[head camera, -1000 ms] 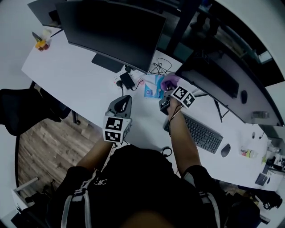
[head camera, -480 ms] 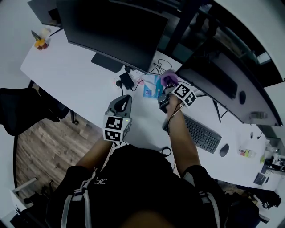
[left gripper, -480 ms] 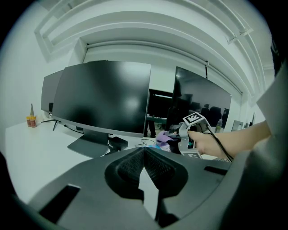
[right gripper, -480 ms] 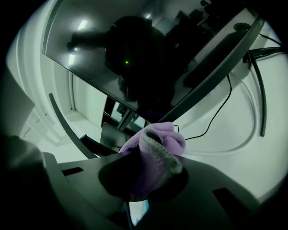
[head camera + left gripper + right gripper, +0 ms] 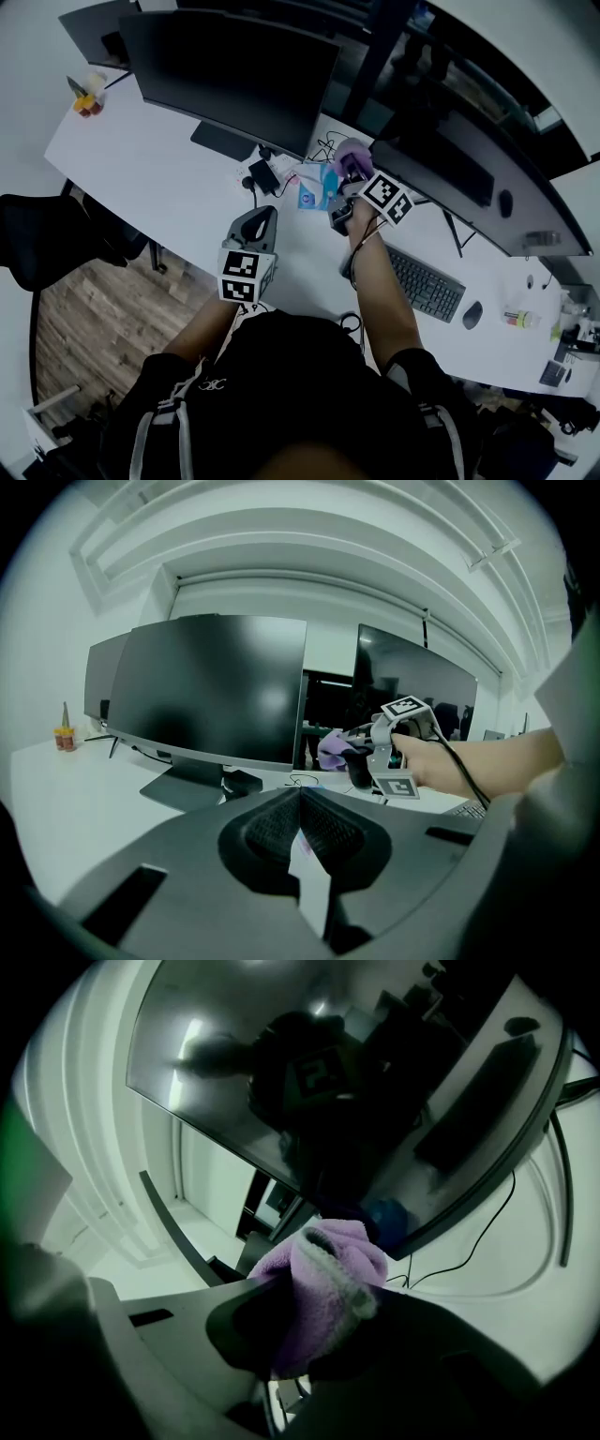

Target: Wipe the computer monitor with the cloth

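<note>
Right gripper [image 5: 348, 178]: we are holding it up over the far part of the desk [image 5: 141, 159], jaws clenched on the purple cloth [image 5: 352, 159].
Cloth: we are seeing it bunched and sticking out past the fingertips [image 5: 281, 1283], sitting between the right end of the left monitor [image 5: 234, 70] and the left end of the right monitor [image 5: 450, 173]; we cannot tell if it is touching either.
Left gripper [image 5: 262, 216]: we are keeping it low and near, jaws pressed together, well apart from the cloth.
</note>
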Demonstrator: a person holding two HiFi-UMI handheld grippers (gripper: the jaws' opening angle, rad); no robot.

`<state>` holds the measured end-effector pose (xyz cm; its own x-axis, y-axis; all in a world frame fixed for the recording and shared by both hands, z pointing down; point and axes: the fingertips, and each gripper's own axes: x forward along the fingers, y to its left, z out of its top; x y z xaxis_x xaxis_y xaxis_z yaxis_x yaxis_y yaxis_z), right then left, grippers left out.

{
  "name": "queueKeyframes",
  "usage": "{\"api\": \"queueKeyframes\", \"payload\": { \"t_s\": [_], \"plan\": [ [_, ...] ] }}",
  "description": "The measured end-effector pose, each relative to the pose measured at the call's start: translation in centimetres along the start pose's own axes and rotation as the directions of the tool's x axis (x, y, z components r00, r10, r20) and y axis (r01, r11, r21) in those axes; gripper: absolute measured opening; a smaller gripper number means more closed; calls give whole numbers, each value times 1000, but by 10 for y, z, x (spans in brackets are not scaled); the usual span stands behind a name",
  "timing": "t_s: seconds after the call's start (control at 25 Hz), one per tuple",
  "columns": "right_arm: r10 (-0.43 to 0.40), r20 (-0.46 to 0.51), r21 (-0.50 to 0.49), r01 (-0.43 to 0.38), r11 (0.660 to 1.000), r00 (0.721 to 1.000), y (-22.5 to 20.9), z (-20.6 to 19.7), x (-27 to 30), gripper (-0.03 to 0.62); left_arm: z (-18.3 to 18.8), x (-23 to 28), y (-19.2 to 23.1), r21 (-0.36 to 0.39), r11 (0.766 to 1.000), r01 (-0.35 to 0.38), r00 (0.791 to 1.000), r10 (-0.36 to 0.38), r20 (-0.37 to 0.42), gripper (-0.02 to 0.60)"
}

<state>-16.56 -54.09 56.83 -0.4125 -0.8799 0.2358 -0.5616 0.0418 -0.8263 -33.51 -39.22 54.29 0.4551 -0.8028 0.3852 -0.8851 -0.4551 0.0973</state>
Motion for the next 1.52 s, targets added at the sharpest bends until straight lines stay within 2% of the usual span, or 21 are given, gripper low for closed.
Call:
{"api": "queueKeyframes", "payload": {
  "t_s": [0.12,0.32,0.48,0.68,0.88,1.16,1.52],
  "plan": [
    [0,36,-45,1,999,999,16,10,-6,66,3,-4,-1,1,1000,-1,1000,1,9,14],
    [18,97,-186,0,983,995,48,24,-18,66,7,-6,0,-4,1000,-3,1000,3,21,14],
    [70,132,-313,-26,949,989,79,38,-31,66,10,-5,-5,-2,1000,10,999,-10,31,14],
    [147,170,-466,-52,883,974,126,57,-51,66,18,-2,-14,1,999,34,998,-34,51,14],
    [200,187,-528,-73,846,962,162,77,-71,66,25,2,-24,2,998,59,996,-59,67,14],
    [261,206,-638,-73,767,943,206,103,-95,67,36,8,-42,10,995,95,991,-95,91,14],
    [309,225,-697,-69,714,924,259,134,-132,66,45,6,-61,26,993,118,986,-120,111,14]
  ]
}}
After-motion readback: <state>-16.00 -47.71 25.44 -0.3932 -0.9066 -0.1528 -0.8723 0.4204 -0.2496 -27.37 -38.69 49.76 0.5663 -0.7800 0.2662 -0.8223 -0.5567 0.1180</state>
